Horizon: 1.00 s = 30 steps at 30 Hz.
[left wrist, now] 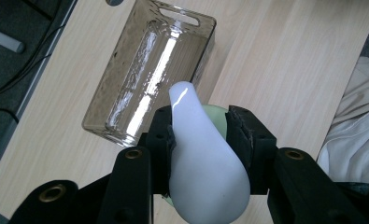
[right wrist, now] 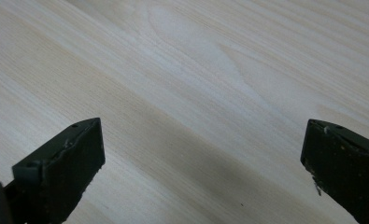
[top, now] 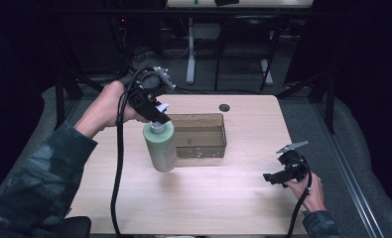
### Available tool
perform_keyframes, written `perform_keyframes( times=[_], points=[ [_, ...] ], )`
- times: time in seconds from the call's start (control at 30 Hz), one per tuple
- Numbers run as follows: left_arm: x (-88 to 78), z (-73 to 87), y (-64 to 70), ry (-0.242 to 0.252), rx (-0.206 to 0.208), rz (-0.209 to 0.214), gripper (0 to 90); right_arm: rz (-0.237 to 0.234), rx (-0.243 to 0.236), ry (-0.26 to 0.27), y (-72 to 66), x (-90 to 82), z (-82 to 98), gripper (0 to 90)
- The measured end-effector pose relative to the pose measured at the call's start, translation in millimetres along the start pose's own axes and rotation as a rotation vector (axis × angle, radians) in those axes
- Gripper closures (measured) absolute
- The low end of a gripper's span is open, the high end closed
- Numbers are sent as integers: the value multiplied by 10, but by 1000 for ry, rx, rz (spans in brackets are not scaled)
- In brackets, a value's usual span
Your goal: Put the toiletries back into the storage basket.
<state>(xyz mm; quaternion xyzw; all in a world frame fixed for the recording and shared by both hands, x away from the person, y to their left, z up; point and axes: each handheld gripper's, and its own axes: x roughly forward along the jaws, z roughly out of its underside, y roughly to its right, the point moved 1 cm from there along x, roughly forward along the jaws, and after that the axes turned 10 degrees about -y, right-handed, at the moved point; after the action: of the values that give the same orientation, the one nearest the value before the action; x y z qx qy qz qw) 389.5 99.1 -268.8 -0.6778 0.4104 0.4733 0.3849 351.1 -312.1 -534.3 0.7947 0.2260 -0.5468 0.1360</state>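
Note:
A pale green pump bottle (top: 161,147) with a white pump head (left wrist: 202,154) hangs tilted above the table, just left of a clear plastic bin (top: 199,135). My left gripper (top: 154,110) is shut on the pump head, its black jaws pressed against both sides of it in the left gripper view. The bin (left wrist: 147,70) lies empty below and ahead of the bottle. My right gripper (top: 279,177) rests low over the table near the right front edge, jaws wide open with bare wood between them (right wrist: 203,140).
The light wooden table (top: 193,198) has a round cable hole (top: 225,107) behind the bin. A white cloth (left wrist: 355,135) lies beside the table in the left gripper view. Dark floor, desk legs and cables lie beyond the far edge.

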Motion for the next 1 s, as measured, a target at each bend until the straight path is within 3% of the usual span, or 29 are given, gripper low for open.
perform_keyframes(
  times=[1.0],
  points=[
    [-206,-193,-242,-27,-12,-21,630,7,-19,-6,-8,-5,-27,0]
  ],
)
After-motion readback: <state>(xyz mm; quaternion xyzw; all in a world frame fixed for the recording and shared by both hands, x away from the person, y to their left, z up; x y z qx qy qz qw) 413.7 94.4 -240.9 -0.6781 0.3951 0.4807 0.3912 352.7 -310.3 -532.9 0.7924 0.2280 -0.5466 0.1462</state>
